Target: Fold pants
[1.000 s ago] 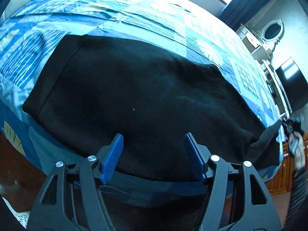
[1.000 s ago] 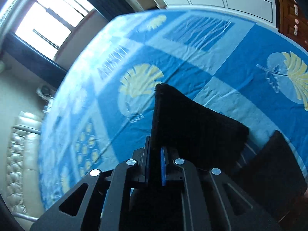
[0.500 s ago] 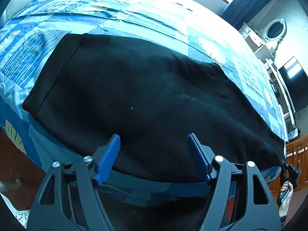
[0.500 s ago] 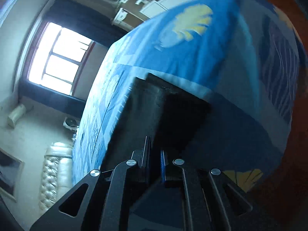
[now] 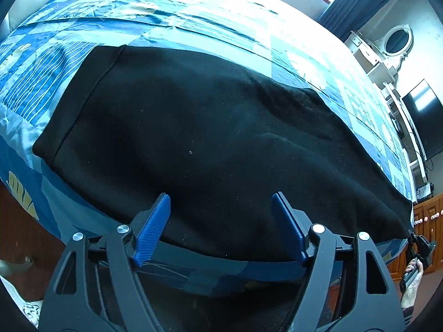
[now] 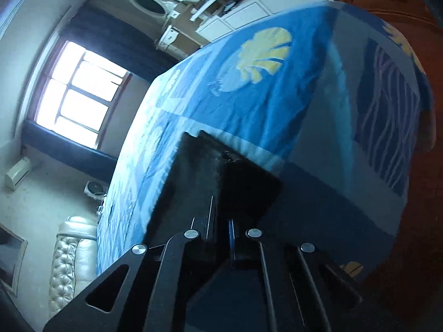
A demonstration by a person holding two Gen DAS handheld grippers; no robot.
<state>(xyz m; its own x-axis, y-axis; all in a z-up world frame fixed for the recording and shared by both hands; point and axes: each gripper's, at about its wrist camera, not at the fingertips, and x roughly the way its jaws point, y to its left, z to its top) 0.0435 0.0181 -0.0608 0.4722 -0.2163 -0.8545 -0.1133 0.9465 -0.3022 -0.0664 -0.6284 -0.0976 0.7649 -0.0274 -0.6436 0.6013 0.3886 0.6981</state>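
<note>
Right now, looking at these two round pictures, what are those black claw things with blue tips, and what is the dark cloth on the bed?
There is no robot here: a person holds a two-finger gripper in each hand, and each gripper carries a wide-angle camera looking along its fingers, hence the round, bent pictures. One picture comes from the left gripper: its jaws are opening, with nothing pinched between the blue pads. Beneath it, black pants lie spread on a bed with a blue patterned cover. The other picture comes from the right gripper, which is shut on an end of the pants. In the left picture's lower right corner you can also see the person's other hand holding that gripper.
</note>
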